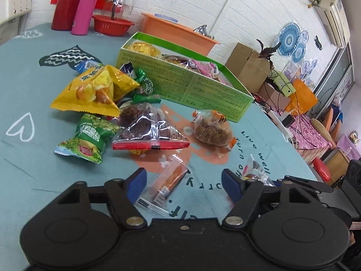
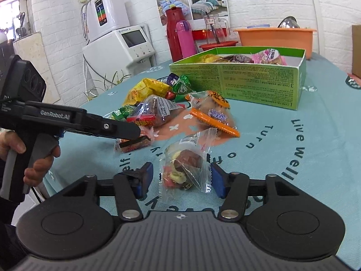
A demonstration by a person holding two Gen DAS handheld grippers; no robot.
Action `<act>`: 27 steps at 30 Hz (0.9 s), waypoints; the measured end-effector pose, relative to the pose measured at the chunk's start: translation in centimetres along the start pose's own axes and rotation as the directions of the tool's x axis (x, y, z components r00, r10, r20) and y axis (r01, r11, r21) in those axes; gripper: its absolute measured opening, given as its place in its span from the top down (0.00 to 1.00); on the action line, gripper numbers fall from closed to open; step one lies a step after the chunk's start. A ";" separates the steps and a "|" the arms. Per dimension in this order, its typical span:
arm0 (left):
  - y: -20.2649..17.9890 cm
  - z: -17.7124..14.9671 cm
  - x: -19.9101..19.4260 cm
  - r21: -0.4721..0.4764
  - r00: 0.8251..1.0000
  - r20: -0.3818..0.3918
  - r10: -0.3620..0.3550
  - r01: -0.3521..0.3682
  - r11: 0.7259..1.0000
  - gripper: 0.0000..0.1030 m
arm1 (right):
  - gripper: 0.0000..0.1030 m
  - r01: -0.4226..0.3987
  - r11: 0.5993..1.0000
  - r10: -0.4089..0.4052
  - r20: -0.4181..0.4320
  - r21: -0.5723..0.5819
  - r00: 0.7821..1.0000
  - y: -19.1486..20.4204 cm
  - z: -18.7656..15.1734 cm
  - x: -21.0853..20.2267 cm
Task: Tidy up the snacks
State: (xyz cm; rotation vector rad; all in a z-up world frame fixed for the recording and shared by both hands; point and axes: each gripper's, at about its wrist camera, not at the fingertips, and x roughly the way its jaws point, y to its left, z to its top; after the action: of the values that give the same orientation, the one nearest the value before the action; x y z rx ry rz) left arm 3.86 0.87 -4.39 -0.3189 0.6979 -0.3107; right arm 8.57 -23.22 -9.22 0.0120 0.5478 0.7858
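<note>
A green cardboard box (image 1: 203, 90) holds several snack packets; it also shows in the right wrist view (image 2: 248, 79). Loose snacks lie on the teal tablecloth in front of it. My left gripper (image 1: 183, 186) is open, its jaws on either side of a clear sausage packet (image 1: 168, 184). My right gripper (image 2: 181, 178) is open around a clear packet with a brown pastry (image 2: 186, 164). The left gripper also shows from the side in the right wrist view (image 2: 135, 133), over the sausage packet (image 2: 133, 144).
A yellow bag (image 1: 94, 90), a green pea bag (image 1: 86, 139), a red-edged clear packet (image 1: 151, 131) and an orange-edged cookie packet (image 1: 212, 128) lie in a pile. An orange basin (image 1: 178, 31), a red bowl, a pink bottle (image 1: 84, 9) and a red flask stand behind.
</note>
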 end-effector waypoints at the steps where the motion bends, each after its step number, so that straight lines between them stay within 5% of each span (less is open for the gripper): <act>1: 0.1 0.0 0.2 -0.003 1.000 -0.006 -0.001 0.001 1.000 0.29 | 0.15 0.002 1.000 -0.002 0.003 0.001 1.000 0.0 0.0 0.1; 4: -0.1 0.0 0.4 0.022 1.000 -0.009 0.015 -0.014 1.000 0.51 | 0.20 0.002 1.000 -0.002 0.007 0.002 1.000 0.1 0.1 0.3; 6: -0.2 -0.1 0.5 0.044 0.999 -0.014 0.030 -0.029 0.999 0.50 | 0.32 0.014 1.000 -0.014 0.011 -0.001 1.000 0.0 0.2 0.4; 11: 0.2 -0.2 0.6 0.012 1.000 -0.018 0.022 -0.022 1.000 0.50 | 0.33 0.007 1.000 -0.007 0.012 0.007 1.000 -0.3 0.2 0.3; 15: 0.0 0.1 -0.1 -0.031 0.997 -0.019 -0.074 0.073 0.997 0.51 | 0.34 0.002 1.000 -0.002 0.008 0.021 1.000 -0.5 0.5 -0.1; 20: -1.4 2.4 -2.0 -0.012 0.982 0.048 -0.182 0.183 0.983 0.51 | 0.34 -0.014 1.000 0.013 0.081 0.018 0.997 -0.8 2.0 -1.8; 27: -3.2 8.0 -1.4 0.032 0.968 0.169 -0.185 0.182 0.983 0.51 | 0.33 0.094 0.996 -0.091 0.224 -0.001 0.970 -2.3 6.4 -2.7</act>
State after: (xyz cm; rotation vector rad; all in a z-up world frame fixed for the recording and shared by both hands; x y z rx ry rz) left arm 7.63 -0.08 3.45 -0.3914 0.4966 -0.4590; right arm 11.58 -25.51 -2.93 0.0629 0.3276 0.6859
